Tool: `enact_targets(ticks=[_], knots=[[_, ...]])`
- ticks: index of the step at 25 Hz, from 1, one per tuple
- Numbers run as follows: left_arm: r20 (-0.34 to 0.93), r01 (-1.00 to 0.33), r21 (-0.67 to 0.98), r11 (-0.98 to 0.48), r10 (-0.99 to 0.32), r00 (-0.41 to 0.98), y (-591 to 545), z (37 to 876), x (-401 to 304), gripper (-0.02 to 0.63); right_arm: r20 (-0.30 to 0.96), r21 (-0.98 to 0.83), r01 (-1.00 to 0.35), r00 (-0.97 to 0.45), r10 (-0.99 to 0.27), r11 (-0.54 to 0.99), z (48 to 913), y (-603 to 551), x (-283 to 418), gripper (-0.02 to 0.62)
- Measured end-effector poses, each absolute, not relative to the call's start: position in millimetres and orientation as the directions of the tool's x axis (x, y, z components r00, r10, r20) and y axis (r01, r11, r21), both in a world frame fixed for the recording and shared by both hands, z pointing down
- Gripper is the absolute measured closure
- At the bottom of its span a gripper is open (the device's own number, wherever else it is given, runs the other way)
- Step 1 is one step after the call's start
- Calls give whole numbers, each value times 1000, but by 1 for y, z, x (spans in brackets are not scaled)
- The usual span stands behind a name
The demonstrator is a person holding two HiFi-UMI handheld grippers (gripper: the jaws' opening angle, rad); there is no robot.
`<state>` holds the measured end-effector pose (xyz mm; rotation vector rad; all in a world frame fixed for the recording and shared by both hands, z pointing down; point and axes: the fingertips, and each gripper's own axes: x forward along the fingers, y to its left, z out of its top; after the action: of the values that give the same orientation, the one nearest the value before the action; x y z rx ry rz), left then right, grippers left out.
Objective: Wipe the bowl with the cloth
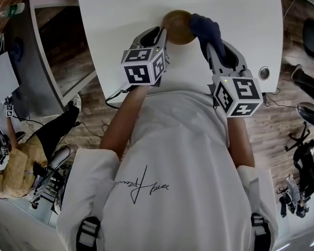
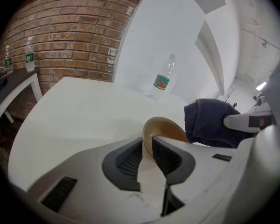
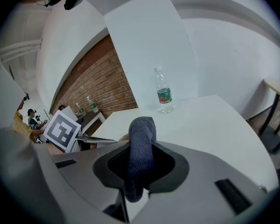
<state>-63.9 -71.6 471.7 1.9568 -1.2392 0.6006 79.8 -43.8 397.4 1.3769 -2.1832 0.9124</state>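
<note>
A white table (image 1: 240,35) stands on a wooden floor, with a brick wall (image 2: 70,36) beyond its far left side. In the head view the person's white shirt fills the near half of the picture and covers the table's near edge. The top edge of that view cuts off the far part of the table.

The marker cubes hide most of both grippers' bodies from above, so the jaws are best read from the gripper views. The left gripper (image 1: 161,35) has its jaws drawn in to a narrow gap, and both ribbed pads press on the wall of the bowl (image 1: 178,27) at its left rim. The right gripper (image 1: 212,48) has its jaws closed on the cloth (image 1: 206,30), a dark blue bundle. The cloth stands up between the pads and hangs down a little at their near end. How much of it is bunched inside the jaws cannot be seen.

The bowl is brown and sits towards the middle of the table, just beyond the two grippers. It seems tipped, with its opening turned right, though the angle is hard to judge. The cloth touches its right rim and hides that side of it.

Farther off, a clear water bottle (image 3: 164,94) with a red and green label stands upright on the table, well apart from the bowl. How full it is cannot be made out. Two more bottles (image 2: 29,57) stand on a side table by the brick wall.
</note>
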Motion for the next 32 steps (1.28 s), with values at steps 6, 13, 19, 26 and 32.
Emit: enact_targets(ticks=[6,13,19,26,32], knots=[[725,-908,334,-253,-546,419,-75,480,-64,525,661,-289,-903,-429,-616,318,410,-46,84,534],[734,-904,346,-250,-529,427,-78,487,-62,523,676,-288,-902,-430,-599,322,423,-49,83,534],[741,-903,366,-225,-516,429,-81,495,-71,523,686,-280,-903,-426,-590,326,435,-53,71,534],[744,-905,357,-232,-515,425,-80,494,-69,565,703,-275,-905,-420,-574,325,444,-52,72,534],[748,-908,355,-223,-515,419,-81,495,-68,590,720,-268,-904,-417,-555,332,455,-50,68,534]])
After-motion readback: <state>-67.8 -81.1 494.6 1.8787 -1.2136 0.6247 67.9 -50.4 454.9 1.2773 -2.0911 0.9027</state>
